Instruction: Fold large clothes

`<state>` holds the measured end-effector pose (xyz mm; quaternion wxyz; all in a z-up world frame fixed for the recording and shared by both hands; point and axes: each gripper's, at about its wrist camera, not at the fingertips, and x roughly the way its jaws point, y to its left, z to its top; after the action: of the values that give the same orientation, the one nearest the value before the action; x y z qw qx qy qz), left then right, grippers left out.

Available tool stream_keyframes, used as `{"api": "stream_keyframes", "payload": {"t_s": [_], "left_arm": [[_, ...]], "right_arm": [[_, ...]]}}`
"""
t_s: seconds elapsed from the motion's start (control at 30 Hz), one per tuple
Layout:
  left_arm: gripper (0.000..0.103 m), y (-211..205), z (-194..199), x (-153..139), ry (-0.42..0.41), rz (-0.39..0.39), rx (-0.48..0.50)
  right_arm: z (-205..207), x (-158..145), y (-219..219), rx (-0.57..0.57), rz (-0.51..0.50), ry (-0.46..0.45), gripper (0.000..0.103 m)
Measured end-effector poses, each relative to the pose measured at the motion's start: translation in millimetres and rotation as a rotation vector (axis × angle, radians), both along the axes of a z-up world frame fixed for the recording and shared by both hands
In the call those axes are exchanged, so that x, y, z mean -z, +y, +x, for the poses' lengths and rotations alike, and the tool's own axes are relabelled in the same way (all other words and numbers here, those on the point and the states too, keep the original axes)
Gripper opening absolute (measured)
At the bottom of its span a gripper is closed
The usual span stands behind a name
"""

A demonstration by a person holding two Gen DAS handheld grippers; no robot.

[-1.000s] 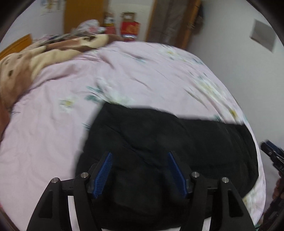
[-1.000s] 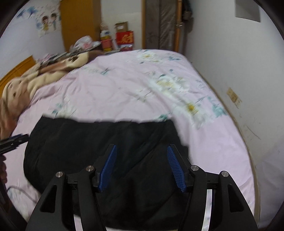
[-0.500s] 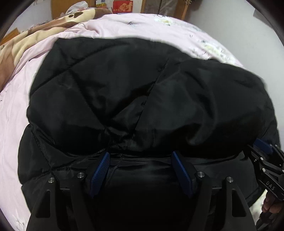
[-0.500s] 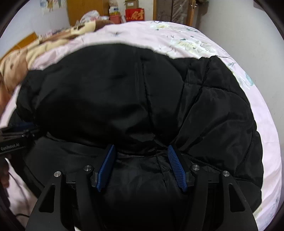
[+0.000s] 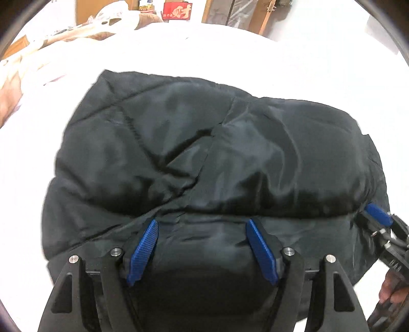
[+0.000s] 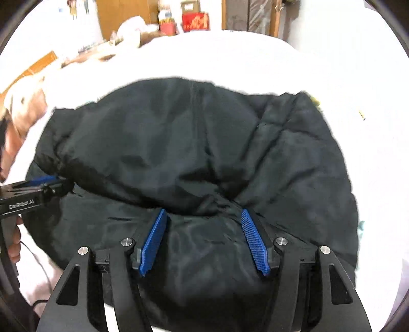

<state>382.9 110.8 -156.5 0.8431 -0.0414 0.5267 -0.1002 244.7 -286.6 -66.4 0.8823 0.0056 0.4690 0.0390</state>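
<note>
Black quilted puffer jacket point(image 5: 204, 163) lies bulked across the middle of both wrist views, on the pale bedspread point(image 5: 230, 58), which is blown out to near white. A second ago the jacket was a low dark band in the lower half of each frame, with far more bed showing. Now it fills the frame, and a padded upper layer sits doubled over a flatter lower layer.

Left gripper point(image 5: 202, 251), lower centre of its view: blue pads spread wide and wider than a second ago, with only slack black fabric lying between them. The pads do not look pressed on it, so I read this as a release.

Right gripper point(image 6: 204, 241), lower centre of its view: pads spread, about as they were, with the fold's lip bunched just ahead of the tips. I cannot see a firm pinch.

Each gripper shows at the edge of the other's view, at the same fold line: the right one at the lower right of the left view, the left one at the mid-left of the right view.

Judgement: one fold-over has just been laid down and let go. The bundle is still puffy, with its far edge uneven at the upper left. It likely needs pressing flat or another fold.

Brown patterned blanket point(image 6: 23, 102) at the far left; red box point(image 5: 177, 11) at the top.
</note>
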Motion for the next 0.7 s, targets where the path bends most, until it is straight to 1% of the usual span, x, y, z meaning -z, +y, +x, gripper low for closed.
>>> {"api": "stream_keyframes", "payload": {"t_s": [0.07, 0.1, 0.13, 0.23, 0.3, 0.37, 0.43, 0.5, 0.6, 0.67, 0.7], "left_arm": [[0.072, 12, -13, -10, -0.049, 0.035, -0.022], [0.073, 18, -18, -11, -0.066, 0.072, -0.041], [0.073, 23, -21, -8, -0.065, 0.080, -0.049], [0.075, 31, -18, 21, -0.014, 0.083, -0.034], [0.075, 28, -11, 36, 0.007, 0.094, -0.028], [0.075, 26, -4, 47, 0.025, 0.097, -0.032], [0.075, 27, 6, 57, 0.045, 0.077, -0.036], [0.075, 31, 13, 63, 0.053, 0.075, -0.027], [0.075, 32, 11, 62, 0.044, 0.087, -0.031], [0.075, 32, 6, 53, 0.042, 0.088, -0.035], [0.075, 33, 3, 46, 0.029, 0.081, -0.033]], "right_arm": [[-12, -9, -10, 0.024, -0.029, -0.033, 0.061], [-16, -9, -18, 0.049, -0.053, -0.029, 0.061], [-18, -6, -23, 0.060, -0.067, -0.019, 0.061], [-15, 16, -33, 0.053, -0.091, 0.012, 0.061], [-8, 35, -37, 0.050, -0.074, 0.042, 0.061], [-1, 47, -37, 0.063, -0.074, 0.052, 0.061], [8, 59, -33, 0.070, -0.095, 0.070, 0.062], [15, 65, -32, 0.066, -0.098, 0.080, 0.062], [21, 66, -34, 0.056, -0.095, 0.092, 0.062], [19, 61, -35, 0.062, -0.102, 0.093, 0.062], [16, 56, -37, 0.065, -0.103, 0.080, 0.062]]}}
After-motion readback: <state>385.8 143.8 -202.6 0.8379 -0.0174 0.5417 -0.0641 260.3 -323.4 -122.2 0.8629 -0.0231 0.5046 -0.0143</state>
